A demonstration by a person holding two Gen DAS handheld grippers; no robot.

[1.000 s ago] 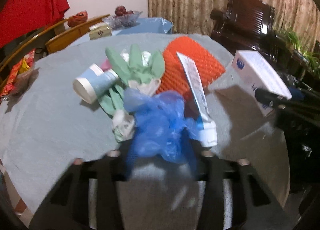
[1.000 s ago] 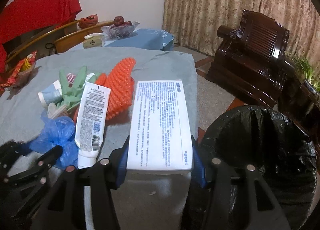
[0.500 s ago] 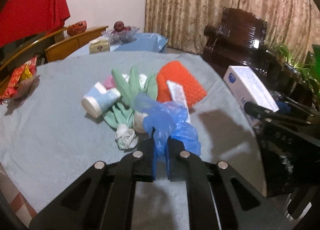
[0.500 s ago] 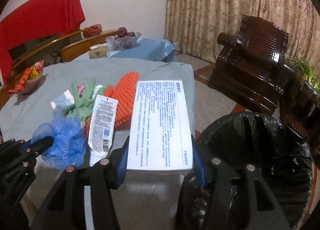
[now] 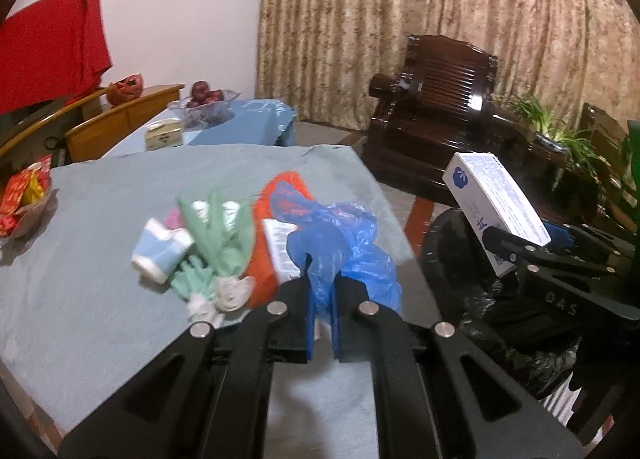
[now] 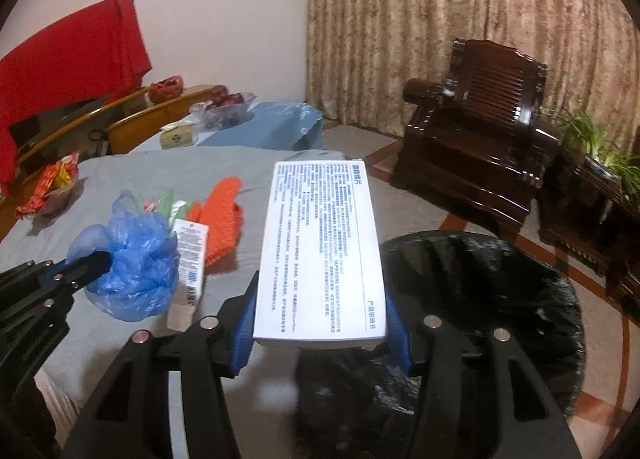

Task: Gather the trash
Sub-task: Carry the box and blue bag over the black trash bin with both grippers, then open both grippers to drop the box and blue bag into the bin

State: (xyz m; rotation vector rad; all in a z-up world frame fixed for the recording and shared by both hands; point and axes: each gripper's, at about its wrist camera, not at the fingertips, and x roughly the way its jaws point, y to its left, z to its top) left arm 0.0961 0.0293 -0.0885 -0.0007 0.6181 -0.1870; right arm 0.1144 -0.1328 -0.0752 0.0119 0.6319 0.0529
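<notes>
My left gripper (image 5: 322, 279) is shut on a crumpled blue plastic bag (image 5: 340, 243), held above the grey table's right edge; the bag also shows in the right wrist view (image 6: 136, 267). My right gripper (image 6: 320, 299) is shut on a white printed box (image 6: 320, 255), held over the black-lined trash bin (image 6: 500, 291). The box (image 5: 496, 203) and bin (image 5: 448, 259) also show in the left wrist view. On the table lie an orange net (image 5: 264, 259), a white tube (image 6: 190, 263), green gloves (image 5: 220, 235) and a pale blue cup (image 5: 160, 255).
The grey table (image 5: 100, 279) ends just left of the bin. A snack basket (image 5: 24, 199) sits at its far left. Behind stand a blue-covered table with a fruit bowl (image 5: 204, 99), a dark wooden armchair (image 5: 436, 107), plants (image 5: 560, 135) and curtains.
My left gripper shut on the blue bag, lifted it off the table and carried it right toward the bin. My right gripper rose with the box and moved over the bin.
</notes>
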